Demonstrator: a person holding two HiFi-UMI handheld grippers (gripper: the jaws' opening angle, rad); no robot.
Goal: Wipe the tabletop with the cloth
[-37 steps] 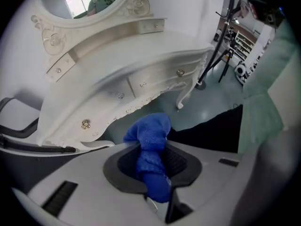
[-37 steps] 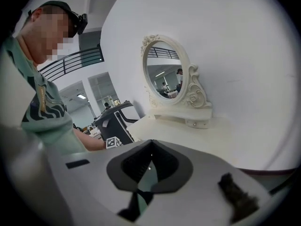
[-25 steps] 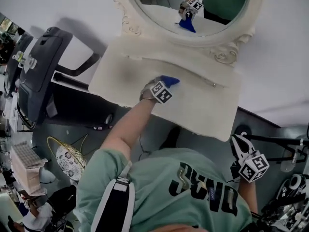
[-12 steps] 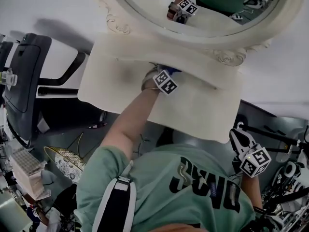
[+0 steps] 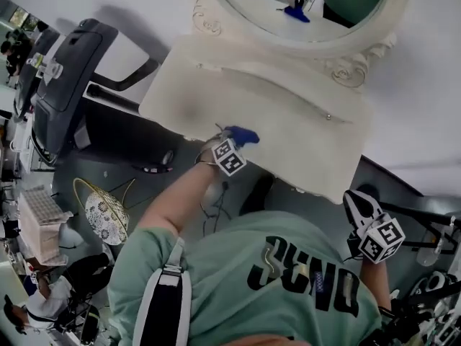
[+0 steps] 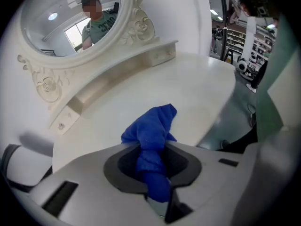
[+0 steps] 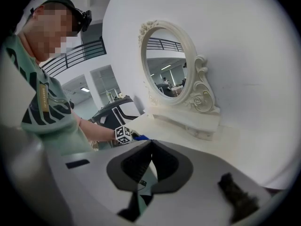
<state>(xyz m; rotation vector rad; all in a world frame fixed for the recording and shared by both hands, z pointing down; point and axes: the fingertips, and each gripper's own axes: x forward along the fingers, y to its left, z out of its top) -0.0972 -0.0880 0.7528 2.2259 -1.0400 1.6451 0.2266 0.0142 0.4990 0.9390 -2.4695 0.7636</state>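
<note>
The blue cloth (image 5: 242,135) lies bunched on the white tabletop (image 5: 302,143) near its front edge. My left gripper (image 5: 233,143) is shut on it, and the marker cube sits just off the table's front. In the left gripper view the cloth (image 6: 154,126) sticks out past the left gripper (image 6: 151,149) and rests on the tabletop (image 6: 117,107). My right gripper (image 5: 358,209) hangs below the table's right front corner, away from the surface. Seen in its own view, the right gripper (image 7: 150,144) is shut with nothing in it, and the cloth (image 7: 140,137) shows small beyond it.
An oval mirror (image 5: 310,6) in a carved white frame stands at the back of the table on a raised ledge (image 5: 288,92) with small knobs. A dark treadmill (image 5: 65,85) is at the left. A wire basket (image 5: 104,222) sits on the floor.
My left gripper has dragged the cloth from the back, beside the mirror ledge, to the front edge of the tabletop. The right gripper has stayed low at the right.
</note>
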